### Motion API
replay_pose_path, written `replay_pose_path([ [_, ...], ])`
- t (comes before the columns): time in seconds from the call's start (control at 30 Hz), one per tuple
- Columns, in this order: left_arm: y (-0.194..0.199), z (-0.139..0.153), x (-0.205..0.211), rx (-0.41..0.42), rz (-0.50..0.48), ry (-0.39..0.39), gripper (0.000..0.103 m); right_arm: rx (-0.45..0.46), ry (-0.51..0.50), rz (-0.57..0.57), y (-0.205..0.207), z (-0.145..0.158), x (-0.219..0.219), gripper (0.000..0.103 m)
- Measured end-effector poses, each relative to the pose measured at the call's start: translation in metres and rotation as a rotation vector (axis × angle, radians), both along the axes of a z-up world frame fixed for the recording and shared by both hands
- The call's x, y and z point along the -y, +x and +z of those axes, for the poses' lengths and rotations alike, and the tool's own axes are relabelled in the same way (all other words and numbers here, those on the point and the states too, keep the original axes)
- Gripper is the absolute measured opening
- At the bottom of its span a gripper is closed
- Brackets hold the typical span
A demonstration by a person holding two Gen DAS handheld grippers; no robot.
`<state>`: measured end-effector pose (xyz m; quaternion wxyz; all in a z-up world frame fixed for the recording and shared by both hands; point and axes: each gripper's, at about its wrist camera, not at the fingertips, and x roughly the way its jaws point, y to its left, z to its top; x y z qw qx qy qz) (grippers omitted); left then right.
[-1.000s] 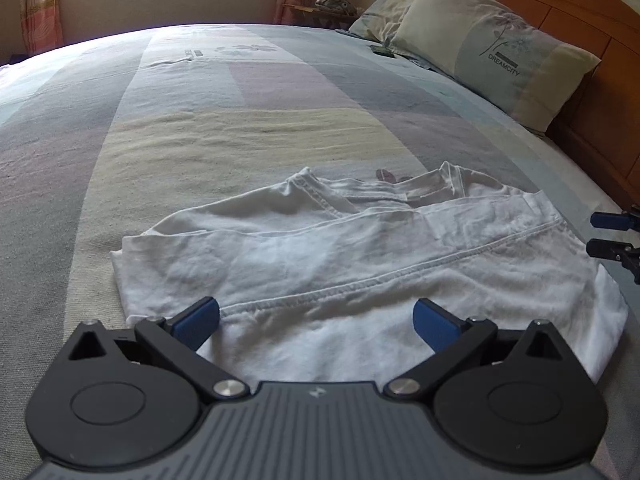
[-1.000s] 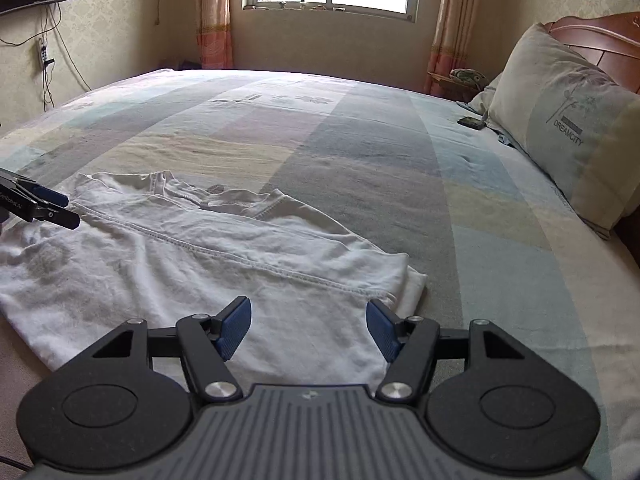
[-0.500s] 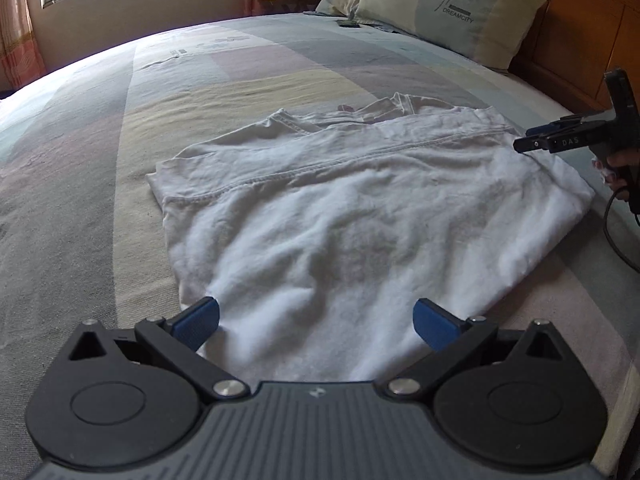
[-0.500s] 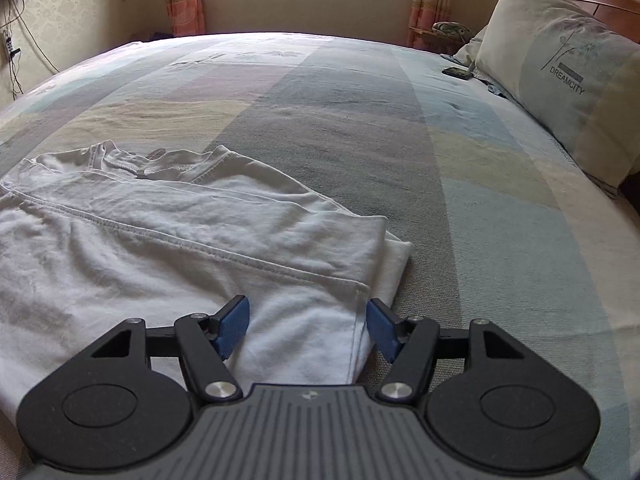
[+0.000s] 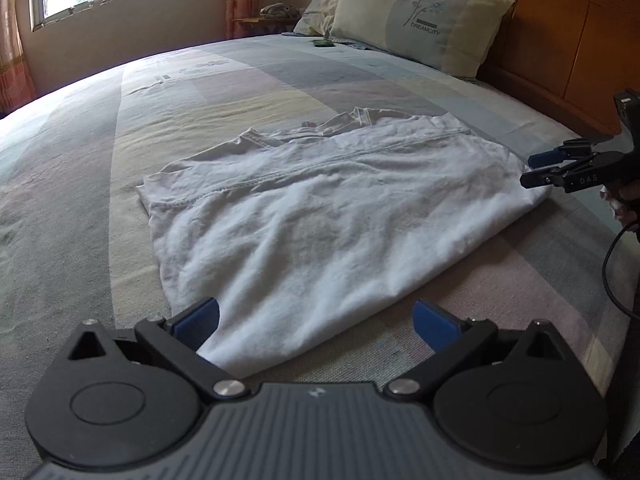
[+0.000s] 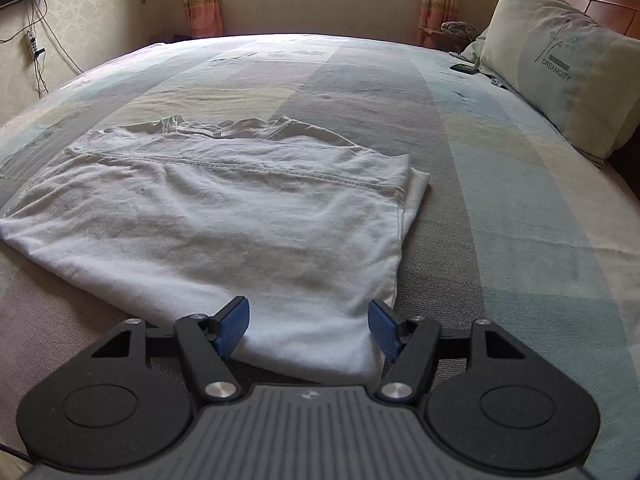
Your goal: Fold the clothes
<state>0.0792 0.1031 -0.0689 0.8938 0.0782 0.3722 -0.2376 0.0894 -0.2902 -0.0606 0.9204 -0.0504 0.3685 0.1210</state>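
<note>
White cotton, a T-shirt [image 5: 320,208], is lying folded in half on the bed [image 5: 80,220], its stitched hem running across the upper layer and the collar and sleeves bunching at the far edge. Compared with a second ago, both cameras are now looking at it from the near, folded edge: the left hand-held gripper [image 5: 316,320] has swung round from the hem side to the shirt's near left corner, and the right hand-held gripper [image 6: 308,324] has dropped down to the near right corner.

Neither one is holding anything. The left hand-held gripper's jaws are standing wide, one blue pad lying over the cloth's edge and the other over bare bedspread, with the corner of the shirt between them but not pinched. The right hand-held gripper's jaws are opening a little further at this moment, straddling the near right corner of the shirt, whose cloth is lying between the pads without being pressed. In the left view the right hand-held gripper [image 5: 536,168] is showing at the shirt's right edge, held by a hand [image 5: 624,196].

That shift is suggesting that the first fold is done and the next is being set up: both tools are lining up on the two near corners, probably to pinch them and carry the near edge over. A pillow [image 6: 560,76] is sitting well apart at the headboard, clear of the work.
</note>
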Motion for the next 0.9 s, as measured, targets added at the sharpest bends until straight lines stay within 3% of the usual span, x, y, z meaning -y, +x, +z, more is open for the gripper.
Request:
replay_pose_path([
  [0.1,0.006,-0.016,0.006,-0.064,0.023,-0.017,0.102,0.031,-0.011,0.034,0.002,0.005,-0.017,0.077],
  [0.17,0.006,-0.029,0.002,-0.116,0.063,-0.03,0.102,-0.005,-0.013,0.03,0.002,-0.003,-0.017,0.077],
  [0.27,-0.013,-0.026,-0.006,-0.089,0.077,0.001,0.102,-0.066,-0.022,-0.013,-0.006,-0.018,-0.006,0.077],
  [0.37,-0.028,-0.015,-0.002,-0.005,0.071,0.119,0.102,-0.07,-0.011,-0.044,-0.021,-0.016,0.01,0.08],
  [0.47,-0.032,-0.009,0.018,0.121,0.044,0.29,0.102,-0.048,-0.083,-0.06,-0.032,-0.008,0.011,0.083],
  [0.6,-0.028,-0.018,0.057,0.234,-0.042,0.516,0.102,0.027,-0.283,0.046,-0.034,-0.002,-0.025,0.089],
  [0.73,-0.032,-0.036,0.081,0.315,-0.152,0.711,0.102,0.089,-0.552,0.193,-0.037,-0.015,-0.066,0.092],
  [0.9,-0.033,-0.046,0.097,0.41,-0.241,0.837,0.102,0.166,-0.79,0.296,-0.04,-0.031,-0.089,0.102],
])
